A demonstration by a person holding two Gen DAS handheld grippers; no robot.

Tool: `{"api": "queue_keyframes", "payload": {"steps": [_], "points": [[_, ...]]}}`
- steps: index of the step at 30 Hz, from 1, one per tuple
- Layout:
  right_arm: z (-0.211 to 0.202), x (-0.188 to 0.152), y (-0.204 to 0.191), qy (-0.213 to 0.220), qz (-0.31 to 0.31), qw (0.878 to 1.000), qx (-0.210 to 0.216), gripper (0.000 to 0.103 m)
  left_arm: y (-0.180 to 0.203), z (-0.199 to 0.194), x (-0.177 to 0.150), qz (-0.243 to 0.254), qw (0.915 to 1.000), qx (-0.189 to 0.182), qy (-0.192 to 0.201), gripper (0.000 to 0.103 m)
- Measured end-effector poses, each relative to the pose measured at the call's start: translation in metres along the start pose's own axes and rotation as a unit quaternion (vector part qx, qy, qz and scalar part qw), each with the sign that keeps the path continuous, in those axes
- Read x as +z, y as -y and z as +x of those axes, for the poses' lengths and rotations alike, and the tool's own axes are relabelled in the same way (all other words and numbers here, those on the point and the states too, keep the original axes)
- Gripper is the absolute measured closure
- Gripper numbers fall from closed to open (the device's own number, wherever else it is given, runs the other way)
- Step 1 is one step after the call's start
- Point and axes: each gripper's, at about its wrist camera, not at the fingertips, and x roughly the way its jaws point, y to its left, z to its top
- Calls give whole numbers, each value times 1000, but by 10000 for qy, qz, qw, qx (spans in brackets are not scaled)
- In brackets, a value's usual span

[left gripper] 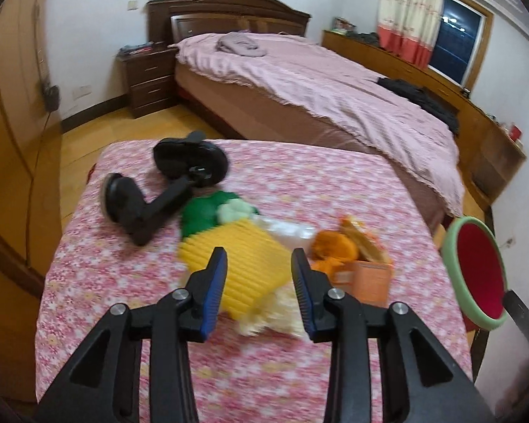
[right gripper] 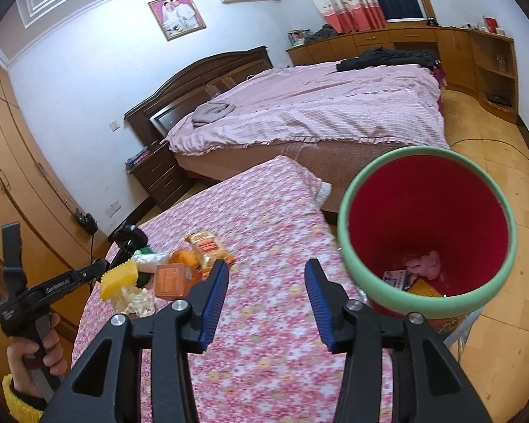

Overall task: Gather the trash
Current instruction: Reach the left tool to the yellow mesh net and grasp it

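Currently:
left gripper (left gripper: 259,259): jaws apart, empty, above yellow ribbed wrapper (left gripper: 245,264)
right gripper (right gripper: 266,271): jaws apart, empty
trash: heaped on pink floral tablecloth (right gripper: 264,317)
red bin with green rim (right gripper: 426,232): beside table, partly filled

litter heap (left gripper: 264,253) on floral table, red green-rimmed bin (right gripper: 426,232) beside, scraps inside

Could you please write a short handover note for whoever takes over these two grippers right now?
Left gripper: open, empty, over the yellow sponge.
Right gripper: open, empty, above the floral table.
Red bin beside the table already holds some trash.
Left: sponge, orange box, snack packet, crumpled bits near them. The black phone mount looks like no trash.
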Motion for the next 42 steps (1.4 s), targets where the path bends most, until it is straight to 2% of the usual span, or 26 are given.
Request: {"api": "queue_keyframes", "payload": {"steps": [1, 5, 8, 13, 14, 15, 17, 18, 21, 29, 31, 33, 42], "points": [[2, -1, -3, -25, -27, 10000, -1, 54, -5, 6, 0, 5, 10000, 20, -60, 58], [14, -3, -16, -148, -120, 9998, -16, 54, -21, 26, 2, -27, 9997, 126, -227, 58], [24, -4, -24, -258, -192, 9995, -22, 54, -31, 37, 2, -143, 9993, 66, -339, 58], [40, -5, -38, -429, -275, 9987, 37, 53, -37, 40, 0, -202, 9994, -72, -272, 59], [44, -5, -42, -467, -315, 9984, 60, 53, -38, 39, 0, -174, 9995, -121, -237, 62], [46, -5, -45, -490, -343, 9982, 78, 53, -38, 38, 0, -146, 9996, -129, -213, 73], [52, -7, -52, -541, -408, 9976, 158, 53, -39, 36, -1, -111, 9997, -151, -173, 78], [56, -7, -56, -571, -433, 9972, 201, 53, -41, 35, -1, -110, 9996, -196, -163, 84], [66, -9, -66, -670, -497, 9960, 308, 53, -44, 32, -2, -134, 9993, -295, -169, 88], [94, -15, -93, -971, -637, 9918, 542, 53, -59, -2, -7, -444, 9974, -517, 218, 90], [101, -18, -100, -1034, -658, 9906, 608, 47, -66, -14, -8, -588, 9962, -535, 354, 90], [108, -20, -105, -1079, -668, 9897, 668, 41, -74, -23, -9, -703, 9956, -442, 441, 90], [134, -27, -119, -1206, -813, 9883, 468, 41, -116, -32, -28, -1173, 9919, -155, 471, 90]]}}
